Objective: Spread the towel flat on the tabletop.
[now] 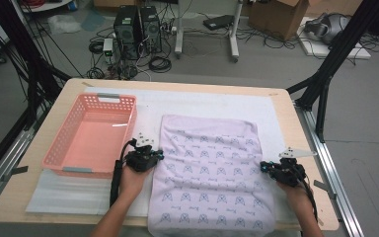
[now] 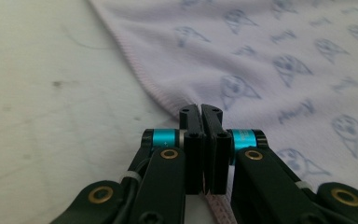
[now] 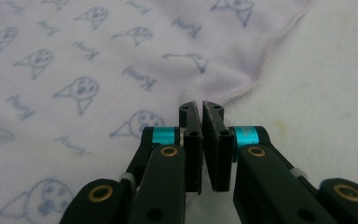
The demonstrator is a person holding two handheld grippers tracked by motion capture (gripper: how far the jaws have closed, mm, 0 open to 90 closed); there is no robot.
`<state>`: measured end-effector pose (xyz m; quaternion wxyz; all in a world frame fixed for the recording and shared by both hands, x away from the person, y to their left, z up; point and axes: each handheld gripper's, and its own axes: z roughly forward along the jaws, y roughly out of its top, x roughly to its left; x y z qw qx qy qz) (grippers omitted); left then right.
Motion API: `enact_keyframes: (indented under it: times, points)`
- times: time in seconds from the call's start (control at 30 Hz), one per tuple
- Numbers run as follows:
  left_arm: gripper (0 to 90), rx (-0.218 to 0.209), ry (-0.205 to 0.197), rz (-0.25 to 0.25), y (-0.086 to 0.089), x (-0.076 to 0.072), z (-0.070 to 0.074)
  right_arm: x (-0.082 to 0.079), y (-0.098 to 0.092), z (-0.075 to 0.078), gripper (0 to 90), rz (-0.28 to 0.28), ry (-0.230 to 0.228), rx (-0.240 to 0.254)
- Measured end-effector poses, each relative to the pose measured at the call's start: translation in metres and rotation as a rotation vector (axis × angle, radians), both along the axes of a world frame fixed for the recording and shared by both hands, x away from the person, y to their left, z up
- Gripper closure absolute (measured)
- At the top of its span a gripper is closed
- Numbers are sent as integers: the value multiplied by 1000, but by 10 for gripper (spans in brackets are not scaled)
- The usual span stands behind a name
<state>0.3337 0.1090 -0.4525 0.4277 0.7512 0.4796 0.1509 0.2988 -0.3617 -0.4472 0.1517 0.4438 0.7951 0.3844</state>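
Left gripper [image 1: 154,157] clamps the towel [image 1: 209,168] at its left edge, right gripper [image 1: 265,167] clamps its right edge

The high view looks forward and down from above the person's side, taking in the whole table [image 1: 44,148] and the floor beyond. Each gripper view sits low and very close, looking along its own black jaws. All three share the patterned towel [image 1: 209,168]: its left edge [image 2: 140,77] and its right edge [image 3: 265,56].
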Motion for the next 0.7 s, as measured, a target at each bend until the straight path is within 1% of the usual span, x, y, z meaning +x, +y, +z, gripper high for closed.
enact_keyframes:
  times: [0.03,0.07,0.1,0.13,0.2,0.23,0.27,0.3,0.33,0.37,0.4,0.43,0.47,0.5,0.57,0.6,0.63,0.7]
  points:
    - [875,-23,8,30,2,2,0,5,1,-1,872,-12,-15,0]
    - [876,-15,9,37,3,4,0,8,3,-2,872,-21,-24,-3]
    - [875,9,-15,52,2,7,2,11,4,-2,872,-28,-34,-7]
    - [875,2,-13,61,2,9,3,15,5,-3,872,-35,-51,-13]
    - [875,8,-23,74,-1,14,5,20,8,-3,872,-59,-74,-40]
    - [875,17,-25,78,-3,16,4,22,8,-3,871,-68,-78,-51]
    - [874,19,-21,81,-3,17,3,23,7,-3,871,-77,-70,-41]
    - [872,11,-9,85,-4,18,1,23,7,-3,868,-85,-71,-40]
    - [855,11,-7,76,-4,17,1,22,7,-3,842,-90,-71,-35]
    - [784,-10,-2,74,-4,15,1,20,7,-2,775,-98,-69,-36]
    - [682,-25,10,64,-3,14,2,18,7,-1,728,-106,-72,-36]
    - [626,-32,6,51,-2,10,4,15,6,0,709,-105,-76,-29]
    - [590,-41,-11,35,-1,3,5,12,5,2,666,-101,-84,-24]
    - [574,-55,-13,21,0,-2,5,8,3,4,640,-105,-93,-13]
    - [533,-73,-14,-15,2,-12,4,1,2,6,628,-105,-100,-3]
    - [516,-82,-10,-23,2,-15,3,-4,1,7,617,-97,-106,4]
    - [504,-83,-2,-35,4,-21,2,-7,1,8,610,-94,-107,11]
    - [485,-81,0,-54,7,-30,0,-16,2,10,584,-81,-108,22]
